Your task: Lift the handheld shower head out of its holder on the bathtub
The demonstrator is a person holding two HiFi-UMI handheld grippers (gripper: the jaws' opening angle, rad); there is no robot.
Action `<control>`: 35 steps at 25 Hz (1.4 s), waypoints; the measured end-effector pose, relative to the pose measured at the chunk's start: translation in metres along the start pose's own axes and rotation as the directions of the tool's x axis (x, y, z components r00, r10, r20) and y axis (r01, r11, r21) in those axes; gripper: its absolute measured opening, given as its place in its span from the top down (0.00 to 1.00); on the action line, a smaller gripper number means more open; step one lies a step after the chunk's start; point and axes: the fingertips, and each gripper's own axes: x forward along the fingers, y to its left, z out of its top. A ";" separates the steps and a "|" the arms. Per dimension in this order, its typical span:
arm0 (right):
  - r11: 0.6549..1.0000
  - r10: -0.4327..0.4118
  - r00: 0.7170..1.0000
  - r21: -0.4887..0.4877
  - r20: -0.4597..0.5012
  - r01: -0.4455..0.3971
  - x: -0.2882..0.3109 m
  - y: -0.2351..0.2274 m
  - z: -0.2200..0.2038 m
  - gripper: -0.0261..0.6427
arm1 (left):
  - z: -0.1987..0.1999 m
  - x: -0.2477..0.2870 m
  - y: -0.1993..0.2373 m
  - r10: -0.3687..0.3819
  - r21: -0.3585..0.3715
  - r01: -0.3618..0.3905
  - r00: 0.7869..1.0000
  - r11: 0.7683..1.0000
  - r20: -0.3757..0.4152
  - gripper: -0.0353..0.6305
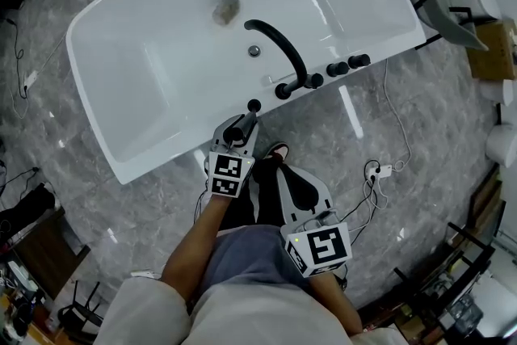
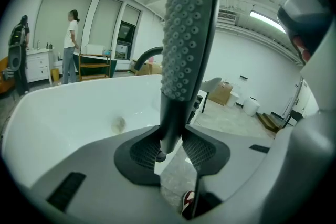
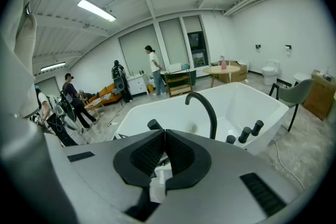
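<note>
The black stick-shaped shower head (image 1: pixel 243 125) (image 2: pixel 186 44), with a nubbed spray face, stands upright between the jaws of my left gripper (image 1: pixel 239 132) (image 2: pixel 171 147), which is shut on its lower stem. It hangs just off the near rim of the white bathtub (image 1: pixel 153 149), a little below the round black holder (image 1: pixel 254 104) (image 3: pixel 154 124). No hose shows. My right gripper (image 1: pixel 284 175) (image 3: pixel 164 134) hovers over the floor, nearer to me and to the right, shut with nothing in it.
A curved black spout (image 1: pixel 279 44) and three black knobs (image 1: pixel 347 65) stand on the tub's near rim. The drain (image 1: pixel 226 10) lies in the basin. My shoe (image 1: pixel 276 151), a white cable with a plug strip (image 1: pixel 380 170) and a grey chair (image 1: pixel 440 12) are on the floor.
</note>
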 end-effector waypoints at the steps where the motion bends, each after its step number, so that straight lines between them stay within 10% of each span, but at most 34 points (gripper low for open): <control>1: 1.000 0.000 1.000 -0.001 -0.001 0.000 -0.001 -0.001 -0.001 0.93 | 0.001 -0.002 -0.001 -0.001 0.000 0.001 1.000 1.000 0.000 0.74; 35: 0.998 -0.055 0.977 -0.016 0.204 0.060 -0.027 -0.034 0.092 0.93 | 0.118 -0.062 -0.033 -0.135 0.044 0.131 0.986 0.990 0.100 0.74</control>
